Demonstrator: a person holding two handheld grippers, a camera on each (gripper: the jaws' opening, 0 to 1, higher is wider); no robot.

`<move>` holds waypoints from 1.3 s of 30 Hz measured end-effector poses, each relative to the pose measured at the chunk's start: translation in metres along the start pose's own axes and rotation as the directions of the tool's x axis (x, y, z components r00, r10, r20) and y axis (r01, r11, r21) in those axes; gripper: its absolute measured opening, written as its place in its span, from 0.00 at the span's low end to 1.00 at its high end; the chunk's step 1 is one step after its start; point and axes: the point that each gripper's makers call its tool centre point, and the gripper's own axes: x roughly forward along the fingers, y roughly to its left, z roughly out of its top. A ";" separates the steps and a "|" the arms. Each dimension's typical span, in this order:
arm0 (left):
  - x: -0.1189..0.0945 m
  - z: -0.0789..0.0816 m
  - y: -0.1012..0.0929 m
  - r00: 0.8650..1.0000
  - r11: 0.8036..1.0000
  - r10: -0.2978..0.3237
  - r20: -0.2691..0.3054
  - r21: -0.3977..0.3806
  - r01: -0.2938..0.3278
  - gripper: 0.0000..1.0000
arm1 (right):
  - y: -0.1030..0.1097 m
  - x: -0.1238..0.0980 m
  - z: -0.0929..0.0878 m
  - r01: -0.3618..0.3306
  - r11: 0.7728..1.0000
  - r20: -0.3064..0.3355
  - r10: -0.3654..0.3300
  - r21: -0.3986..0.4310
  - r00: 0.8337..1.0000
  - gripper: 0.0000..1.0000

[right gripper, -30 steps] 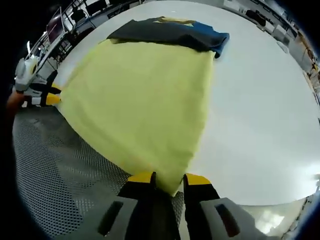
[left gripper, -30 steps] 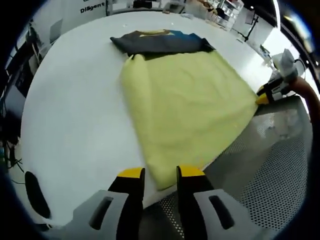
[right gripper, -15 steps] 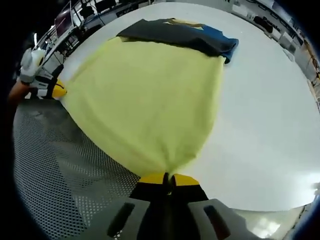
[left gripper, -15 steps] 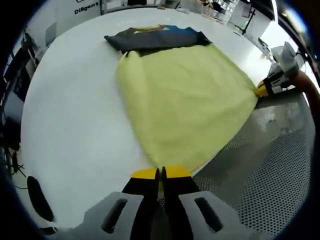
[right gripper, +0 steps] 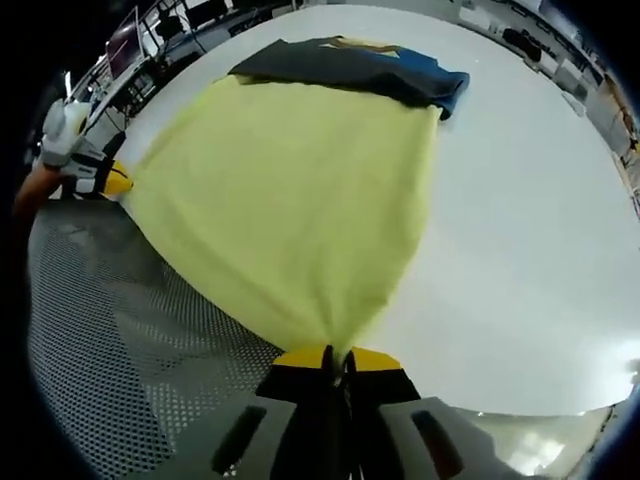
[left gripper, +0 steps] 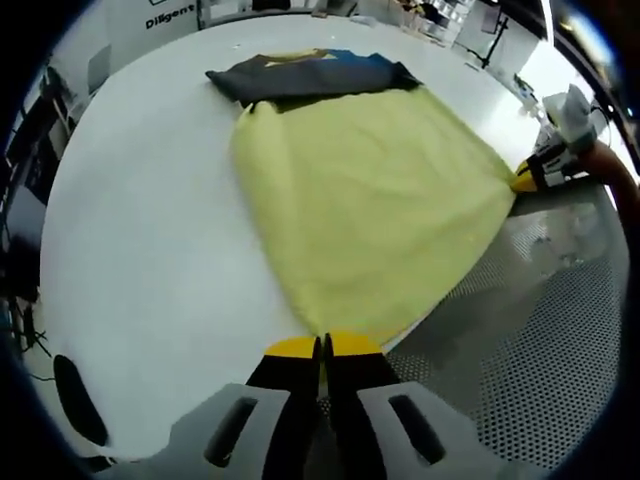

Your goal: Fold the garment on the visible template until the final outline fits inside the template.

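Both grippers, left (left gripper: 321,345) and right (right gripper: 335,356), pinch near corners of the yellow garment (left gripper: 370,210), spread flat on the white surface (left gripper: 150,250); folding not begun.

A pale yellow garment (left gripper: 375,210) is being shown against a plain white table (left gripper: 140,240). At its far edge a dark charcoal garment (left gripper: 310,78) is being seen, marked with a blue patch and a thin yellow trim at the collar. The left gripper (left gripper: 321,350) and the right gripper (right gripper: 334,357) are being shown with yellow tips on black jaws and grey bodies. A grey perforated surface (right gripper: 110,330) is being seen, dotted with small dark holes.
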 end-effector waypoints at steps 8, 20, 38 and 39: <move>0.000 0.000 0.000 1.000 1.000 -0.002 -0.001 0.005 0.002 0.00 | -0.001 0.000 -0.002 -0.014 1.000 -0.002 0.014 0.018 1.000 0.00; -0.002 0.001 0.001 1.000 1.000 0.001 0.002 0.004 -0.001 0.00 | -0.002 -0.002 -0.002 -0.022 0.999 0.013 0.021 0.046 1.000 0.00; -0.004 -0.001 0.001 1.000 1.000 -0.006 -0.007 0.002 0.006 0.00 | 0.002 -0.003 -0.002 -0.029 0.999 0.003 0.029 0.029 1.000 0.00; -0.004 -0.001 0.001 1.000 1.000 -0.006 -0.007 0.004 0.006 0.00 | 0.002 -0.004 -0.001 -0.030 0.999 0.005 0.030 0.028 1.000 0.00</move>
